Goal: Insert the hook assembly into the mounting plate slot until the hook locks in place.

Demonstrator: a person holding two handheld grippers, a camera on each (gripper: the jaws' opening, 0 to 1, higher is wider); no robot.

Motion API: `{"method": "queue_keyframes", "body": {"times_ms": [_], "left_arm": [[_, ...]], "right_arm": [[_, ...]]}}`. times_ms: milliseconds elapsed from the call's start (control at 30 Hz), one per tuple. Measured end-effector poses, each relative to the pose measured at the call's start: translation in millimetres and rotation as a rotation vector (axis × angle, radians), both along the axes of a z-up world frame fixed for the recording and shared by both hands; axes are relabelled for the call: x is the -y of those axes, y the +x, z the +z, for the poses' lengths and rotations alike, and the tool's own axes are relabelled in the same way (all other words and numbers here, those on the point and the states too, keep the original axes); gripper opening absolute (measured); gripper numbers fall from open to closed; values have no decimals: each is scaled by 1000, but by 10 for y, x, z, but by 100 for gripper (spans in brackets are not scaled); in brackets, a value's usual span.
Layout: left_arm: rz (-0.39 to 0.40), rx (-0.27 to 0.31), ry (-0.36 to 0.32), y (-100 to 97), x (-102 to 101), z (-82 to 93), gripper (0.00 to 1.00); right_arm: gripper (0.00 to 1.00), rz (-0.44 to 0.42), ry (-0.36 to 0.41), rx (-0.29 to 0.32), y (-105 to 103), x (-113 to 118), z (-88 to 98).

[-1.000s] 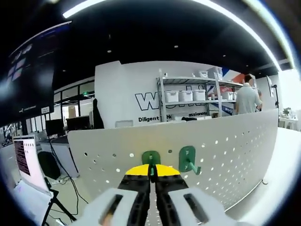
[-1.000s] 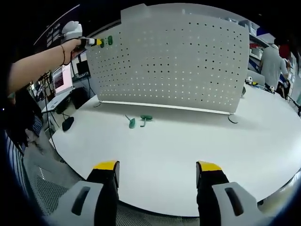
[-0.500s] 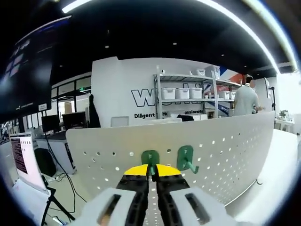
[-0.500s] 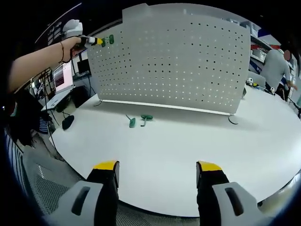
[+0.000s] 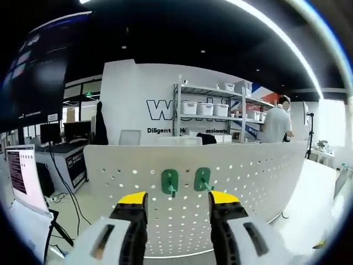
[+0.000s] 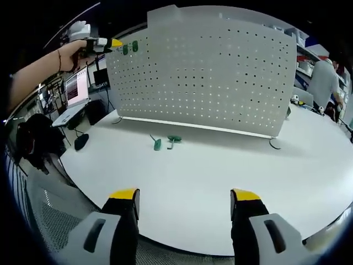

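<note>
Two green hooks hang side by side near the top edge of the white perforated mounting plate (image 5: pixel 259 171): the left hook (image 5: pixel 169 181) and the right hook (image 5: pixel 202 179). My left gripper (image 5: pixel 177 200) stands open a short way back from them, with nothing between its jaws. In the right gripper view the same plate (image 6: pixel 220 77) stands upright on the white table (image 6: pixel 220 182), with the hooks (image 6: pixel 130 48) at its upper left corner and the left gripper (image 6: pixel 105 43) held beside them. Two loose green hooks (image 6: pixel 165 141) lie on the table. My right gripper (image 6: pixel 185 194) is open over the table's near side.
A person's arm (image 6: pixel 38 69) reaches in from the left. A dark mouse (image 6: pixel 81 142) lies near the table's left edge. A laptop (image 5: pixel 22 176) sits off to the left. Shelves with bins (image 5: pixel 209 110) and a standing person (image 5: pixel 273 124) are behind the plate.
My left gripper opened and let go of the left green hook, which stays hanging on the plate. It pulled back from the plate. The right gripper has not moved.
</note>
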State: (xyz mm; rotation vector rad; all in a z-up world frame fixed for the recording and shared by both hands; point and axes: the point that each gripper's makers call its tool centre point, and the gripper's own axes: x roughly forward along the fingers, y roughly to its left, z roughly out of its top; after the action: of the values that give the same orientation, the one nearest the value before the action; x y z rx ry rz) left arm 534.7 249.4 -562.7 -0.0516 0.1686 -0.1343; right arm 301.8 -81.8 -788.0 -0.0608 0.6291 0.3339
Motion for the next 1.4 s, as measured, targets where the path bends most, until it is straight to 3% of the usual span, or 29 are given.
{"method": "queue_keyframes", "body": {"times_ms": [167,500,1400], "left_arm": [[-58,-47,8,-277,121,-74,53],[-144,-176,-51,-756,282,-448,64],[-264,-434,-144,-1789,581,-1231,84]], "right_arm": [[64,8,1,4,-6,-15,8],[63,27,1,3,-21,-47,5],[62,80,-26,4,-61,-125,-13]]}}
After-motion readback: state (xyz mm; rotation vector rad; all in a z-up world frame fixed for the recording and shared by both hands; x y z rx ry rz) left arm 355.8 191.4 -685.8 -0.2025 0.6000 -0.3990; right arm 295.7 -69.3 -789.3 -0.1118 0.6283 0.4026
